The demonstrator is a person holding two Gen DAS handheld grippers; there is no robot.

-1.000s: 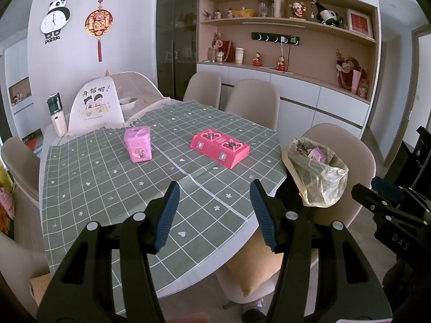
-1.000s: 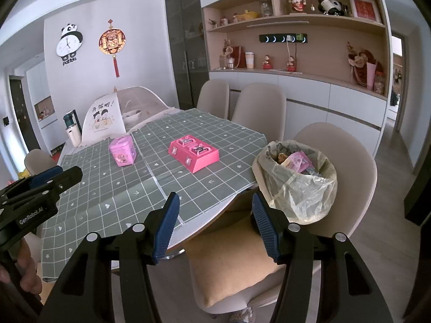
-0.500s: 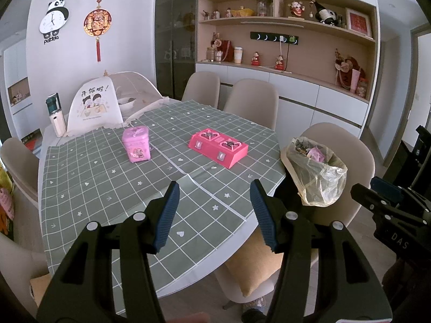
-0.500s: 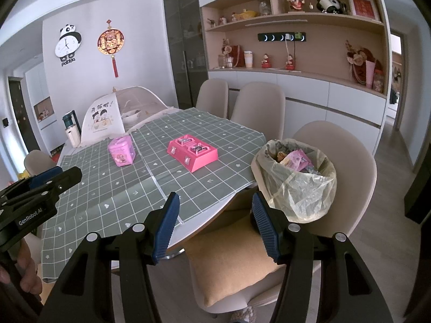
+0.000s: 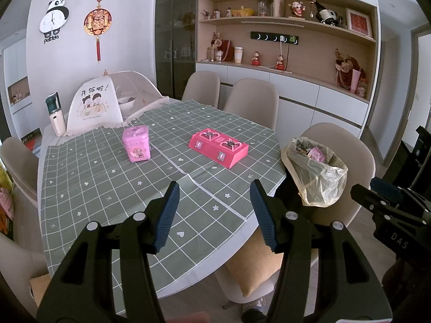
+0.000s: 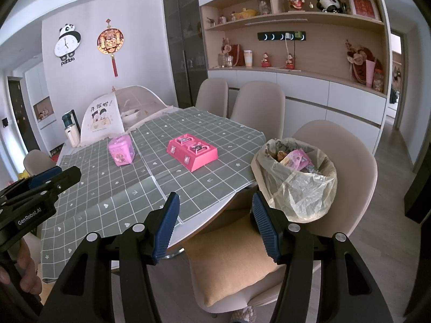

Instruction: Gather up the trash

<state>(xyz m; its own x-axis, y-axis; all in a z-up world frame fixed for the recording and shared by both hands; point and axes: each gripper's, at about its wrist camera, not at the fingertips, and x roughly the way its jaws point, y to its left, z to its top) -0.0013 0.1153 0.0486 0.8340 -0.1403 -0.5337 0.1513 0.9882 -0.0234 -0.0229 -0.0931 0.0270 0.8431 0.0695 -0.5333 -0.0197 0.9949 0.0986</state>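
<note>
A bin lined with a clear plastic bag (image 5: pixel 317 177) stands on a beige chair at the table's right end, full of wrappers; it also shows in the right wrist view (image 6: pixel 299 180). My left gripper (image 5: pixel 214 212) is open and empty above the near edge of the table. My right gripper (image 6: pixel 215 223) is open and empty above the chair seat, left of the bin. A pink tin (image 5: pixel 136 147) and a pink toy stove (image 5: pixel 218 148) sit on the grey checked tablecloth (image 5: pixel 107 183). I see no loose trash on the table.
A mesh food cover (image 5: pixel 107 105) and a bottle (image 5: pixel 55 115) stand at the table's far end. Beige chairs (image 5: pixel 250 102) surround the table. An orange cushion (image 6: pixel 231 263) lies on the near chair. Cabinets and shelves line the right wall.
Almost nothing. Both grippers stay open and the views shift only slightly.
</note>
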